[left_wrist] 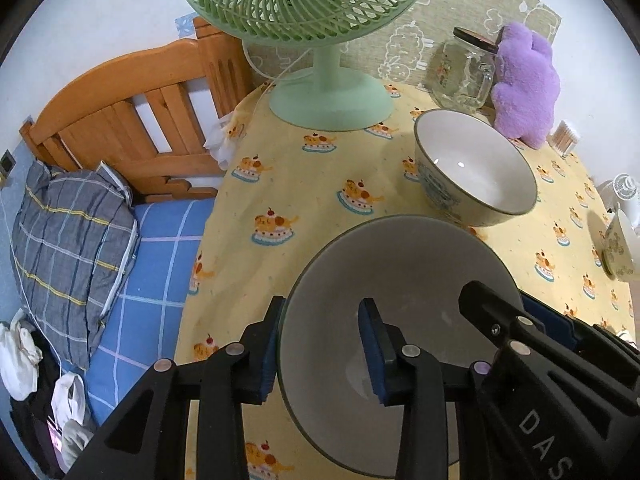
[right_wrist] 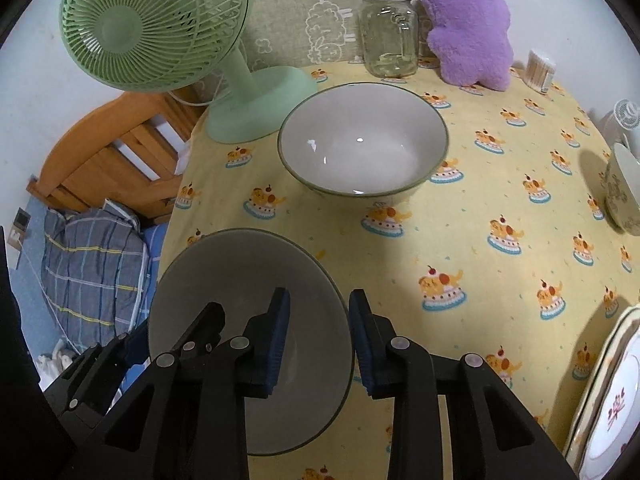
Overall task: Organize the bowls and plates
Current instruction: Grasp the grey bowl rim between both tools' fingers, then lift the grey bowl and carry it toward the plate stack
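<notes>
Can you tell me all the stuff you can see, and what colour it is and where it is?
near bowl: 1, grey-white inside, front of the table, between both grippers
far bowl: 1, white with a green rim, middle of the table
cup: 1, cream with a pattern, right edge
plates: a stack, cream, right front corner
fan: 1, green, back left
jar: 1, clear glass, back
plush toy: 1, purple, beside the jar
tablecloth: 1, yellow, over the table
bed: 1, wooden frame, blue sheet, left of the table
left gripper: black, straddling the near bowl's left rim
right gripper: black, straddling its right rim
</notes>
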The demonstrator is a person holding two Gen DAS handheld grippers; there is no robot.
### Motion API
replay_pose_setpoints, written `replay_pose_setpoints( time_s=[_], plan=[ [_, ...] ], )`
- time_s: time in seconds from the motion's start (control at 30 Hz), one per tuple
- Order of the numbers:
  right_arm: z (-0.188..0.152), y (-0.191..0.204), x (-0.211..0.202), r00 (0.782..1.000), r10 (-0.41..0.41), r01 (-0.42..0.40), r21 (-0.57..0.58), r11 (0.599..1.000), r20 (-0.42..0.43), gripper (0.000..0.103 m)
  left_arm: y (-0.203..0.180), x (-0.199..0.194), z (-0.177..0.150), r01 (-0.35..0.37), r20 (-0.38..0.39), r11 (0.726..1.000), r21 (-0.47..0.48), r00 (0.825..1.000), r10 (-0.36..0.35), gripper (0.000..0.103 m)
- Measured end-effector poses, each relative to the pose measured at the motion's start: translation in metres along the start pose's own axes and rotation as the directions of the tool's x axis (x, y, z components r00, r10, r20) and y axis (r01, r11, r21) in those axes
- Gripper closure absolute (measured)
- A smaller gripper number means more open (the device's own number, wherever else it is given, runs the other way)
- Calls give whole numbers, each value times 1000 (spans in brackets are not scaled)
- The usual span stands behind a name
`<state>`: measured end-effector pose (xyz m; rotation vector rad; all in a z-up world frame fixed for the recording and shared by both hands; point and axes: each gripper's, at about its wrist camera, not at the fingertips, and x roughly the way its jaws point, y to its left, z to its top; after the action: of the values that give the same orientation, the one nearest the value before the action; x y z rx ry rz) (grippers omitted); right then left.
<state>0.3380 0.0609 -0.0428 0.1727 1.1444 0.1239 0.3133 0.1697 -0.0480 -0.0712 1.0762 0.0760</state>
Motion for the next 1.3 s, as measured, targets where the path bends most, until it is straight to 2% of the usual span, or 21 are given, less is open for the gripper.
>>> replay_pose_setpoints(
  time_s=[0.73,1.3],
  plan=[
    [-57,-39,-61,998,-51,50,70,996,22,68,-40,-46,-54,62,-10,996,59,998,-62,68],
    [-120,-112,-103,992,-118,111,167,980,37,68,-110,-67,-113,129,-37,980,152,992,-125,68]
  ],
)
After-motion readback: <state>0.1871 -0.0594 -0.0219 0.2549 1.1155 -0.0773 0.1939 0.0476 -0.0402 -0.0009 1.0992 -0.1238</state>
